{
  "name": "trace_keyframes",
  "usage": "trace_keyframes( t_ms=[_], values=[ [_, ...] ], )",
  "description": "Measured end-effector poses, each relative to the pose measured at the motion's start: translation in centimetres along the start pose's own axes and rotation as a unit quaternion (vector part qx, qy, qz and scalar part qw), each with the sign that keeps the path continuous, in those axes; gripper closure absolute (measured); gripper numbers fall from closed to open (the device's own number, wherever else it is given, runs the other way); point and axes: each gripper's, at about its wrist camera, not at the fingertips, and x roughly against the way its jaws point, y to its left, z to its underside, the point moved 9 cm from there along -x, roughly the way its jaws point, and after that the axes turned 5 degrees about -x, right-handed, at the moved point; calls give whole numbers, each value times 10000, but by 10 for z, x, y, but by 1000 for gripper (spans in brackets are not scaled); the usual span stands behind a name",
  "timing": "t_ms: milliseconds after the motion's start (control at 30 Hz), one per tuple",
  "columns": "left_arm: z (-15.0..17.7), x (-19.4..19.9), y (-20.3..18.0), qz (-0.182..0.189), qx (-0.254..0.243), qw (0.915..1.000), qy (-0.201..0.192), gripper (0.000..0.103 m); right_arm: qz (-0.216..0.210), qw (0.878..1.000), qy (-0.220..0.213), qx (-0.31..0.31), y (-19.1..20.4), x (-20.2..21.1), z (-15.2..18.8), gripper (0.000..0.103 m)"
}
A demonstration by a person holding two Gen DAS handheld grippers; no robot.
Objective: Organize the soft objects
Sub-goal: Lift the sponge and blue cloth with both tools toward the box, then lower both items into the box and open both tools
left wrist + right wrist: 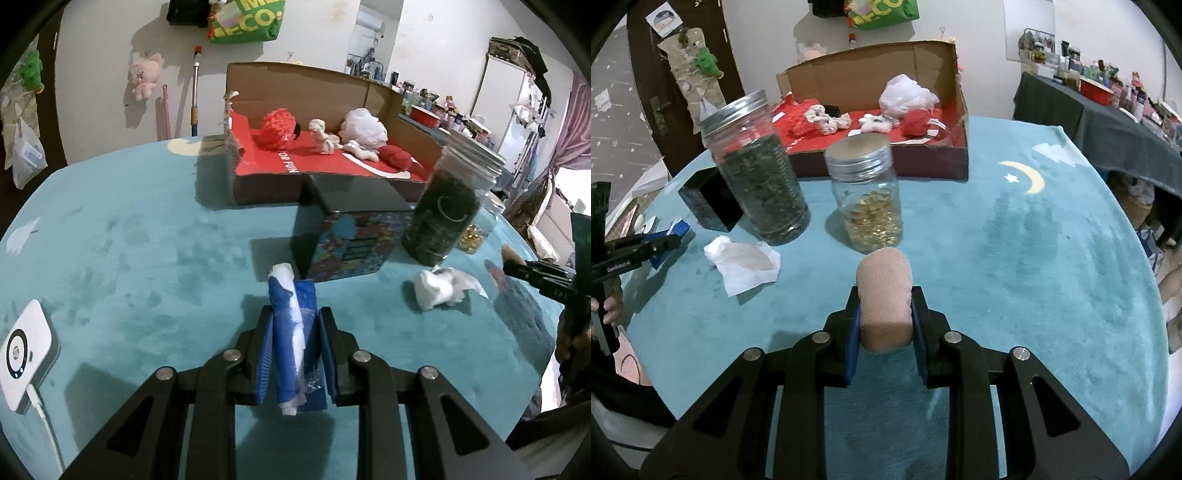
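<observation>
The left gripper (295, 325) sits at the lower centre of its own view, its fingers (264, 354) closed on a blue and white rolled bundle (291, 332) that stands nearly upright between the blue pads. The bundle's top pokes out above the fingertips, over the teal surface (129, 258).

The right gripper (885, 306) fills the lower centre of its own view, fingers (919, 332) pressed against both sides of a beige soft roll (884, 295), which rises above them.

A crumpled white tissue (742, 267) lies on the surface at the left of the right view, near a tall jar of dark green contents (757, 173). Beside that jar, toward the middle of the frame, stands a smaller jar with golden contents (870, 195).

At the upper centre of both views lies an open cardboard box (314, 88) with a red floor, holding a red fluffy item (279, 127), a white puff (364, 125) and other small soft pieces. In the left view a dark printed tin (351, 236) stands just in front of the box.
</observation>
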Motion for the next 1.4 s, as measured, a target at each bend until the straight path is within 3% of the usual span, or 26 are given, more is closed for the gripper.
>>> trace_keyframes(
  t_ms=[533, 1100, 1233, 1333, 1400],
  values=[
    [-42, -16, 30, 7, -820, 9965, -140, 78, -101, 9982, 212, 545, -24, -17, -32, 80],
    [-132, -36, 8, 403, -1602, 9861, -193, 78, -506, 9887, 125, 1407, -7, -32, -119, 80],
    [-151, -53, 0, 549, -1443, 9880, 9, 78, -433, 9879, 220, 1471, 6, -49, -142, 80],
    [-162, -70, -3, 330, -1412, 9892, 210, 78, -225, 9871, 507, 1503, 12, -71, -151, 78],
    [-166, -81, -5, 426, -1291, 9900, 381, 78, -35, 9856, 665, 1557, 14, -87, -157, 78]
  ],
)
